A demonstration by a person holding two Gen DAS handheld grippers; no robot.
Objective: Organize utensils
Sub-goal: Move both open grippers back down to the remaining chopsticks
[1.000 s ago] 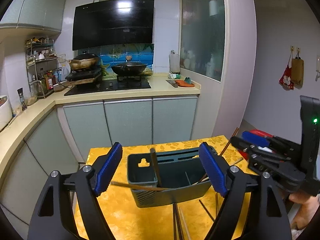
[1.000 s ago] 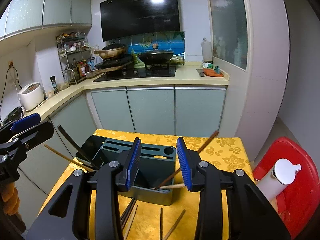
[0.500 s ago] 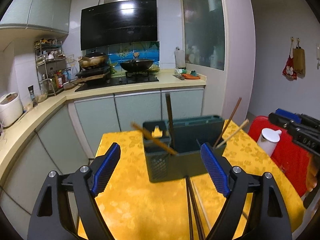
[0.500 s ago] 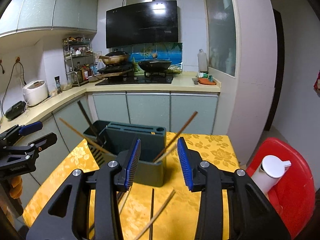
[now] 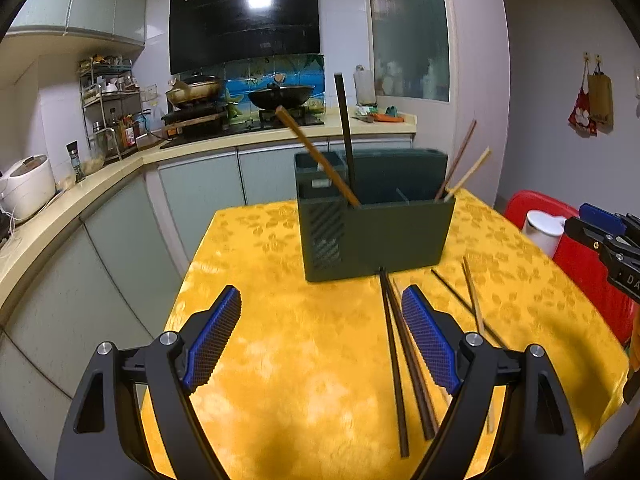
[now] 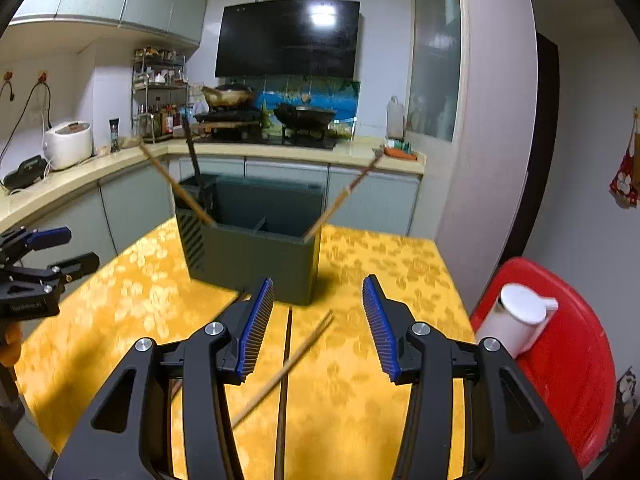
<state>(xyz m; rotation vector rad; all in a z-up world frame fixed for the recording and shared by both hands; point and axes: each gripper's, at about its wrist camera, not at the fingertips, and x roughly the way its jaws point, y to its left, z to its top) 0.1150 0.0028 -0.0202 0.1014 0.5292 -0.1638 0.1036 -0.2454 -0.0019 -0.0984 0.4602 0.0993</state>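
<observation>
The left gripper (image 5: 322, 338) holds its blue-padded jaws wide apart over bare yellow tablecloth (image 5: 280, 328), with nothing between them. Just beside its right-hand pad lie two dark chopsticks (image 5: 394, 352), side by side, their far tips almost at the foot of the utensil holder (image 5: 376, 236).

The right gripper (image 6: 318, 330) has its jaws opening; they press on nothing. Below the gap, on the cloth, lie a light wooden chopstick (image 6: 288, 364), slanting, and a dark chopstick (image 6: 285, 364) running nearly straight toward the camera; neither touches the pads. In the left wrist view two more loose sticks lie farther right on the cloth, a thin dark one (image 5: 456, 296) and a pale one (image 5: 472, 292), crossing each other. That view may show a further pale stick by the dark pair, but it is too thin to tell.

The holder is a dark green box standing upright near the middle of the table, beyond both grippers, with dividers inside. Four chopsticks stand in it: at its left end a brown one (image 5: 316, 160) leaning left and a dark one (image 5: 345, 132) almost upright; at its right end a reddish-brown one (image 5: 460, 164) and a pale one (image 5: 470, 174), both leaning right.

Nothing stands between either gripper and the loose sticks. To the right of the table a red stool (image 6: 568, 356) carries a white jug (image 6: 516, 320). Behind run the counter, a stove with two woks (image 5: 280, 94), a rice cooker (image 5: 26, 184) and a spice rack (image 5: 108, 100).
</observation>
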